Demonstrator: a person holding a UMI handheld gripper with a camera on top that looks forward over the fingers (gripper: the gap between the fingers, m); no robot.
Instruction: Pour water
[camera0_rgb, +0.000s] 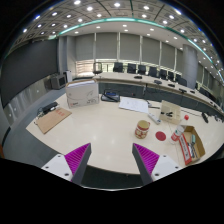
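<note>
Seemingly unstarted, the gripper (110, 158) hangs with its magenta-padded fingers spread and empty at lower centre, while the small red-lidded jar (142, 128) waits untouched on the pale table (95, 125) right of centre.

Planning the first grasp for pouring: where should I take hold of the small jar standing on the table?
Grip the small jar around its mid-body, coming level from the near side. It stands upright, beyond the open hand-held gripper, with bare table in front.
</note>
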